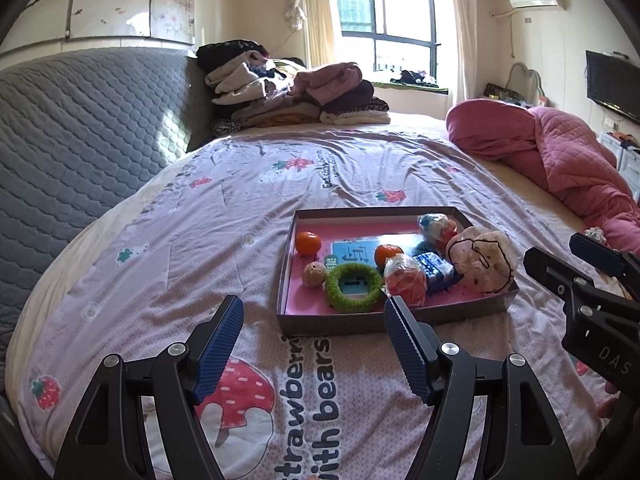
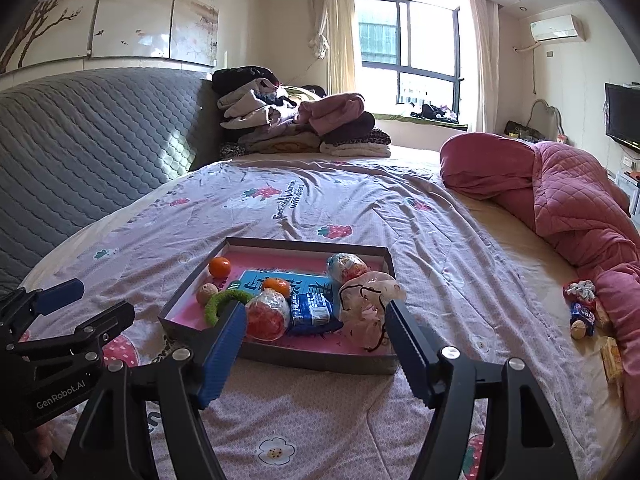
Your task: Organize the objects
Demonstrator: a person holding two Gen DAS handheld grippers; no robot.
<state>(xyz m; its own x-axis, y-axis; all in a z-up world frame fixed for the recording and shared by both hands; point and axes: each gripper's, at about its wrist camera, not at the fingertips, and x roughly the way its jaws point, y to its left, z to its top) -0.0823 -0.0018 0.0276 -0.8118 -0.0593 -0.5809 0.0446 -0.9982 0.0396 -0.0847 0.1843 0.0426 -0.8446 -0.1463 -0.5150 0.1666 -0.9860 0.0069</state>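
Observation:
A shallow box with a pink floor (image 1: 320, 322) (image 2: 192, 332) sits on the bed. In it lie two oranges (image 1: 308, 242) (image 2: 219, 267), a small beige ball (image 1: 314, 274), a green fuzzy ring (image 1: 353, 286) (image 2: 218, 304), wrapped snacks (image 1: 405, 278) (image 2: 267, 314), a blue packet (image 1: 434, 270) (image 2: 310, 307) and a clear crumpled bag (image 1: 482, 258) (image 2: 366, 312). My left gripper (image 1: 314, 344) is open and empty, just short of the box's near edge. My right gripper (image 2: 314, 344) is open and empty over the box's near edge.
Loose snacks and a walnut (image 2: 584, 314) lie on the bed at the right, by a rolled pink quilt (image 2: 568, 200). A pile of folded clothes (image 1: 296, 92) sits at the far end. A grey quilted headboard (image 1: 80, 128) runs along the left.

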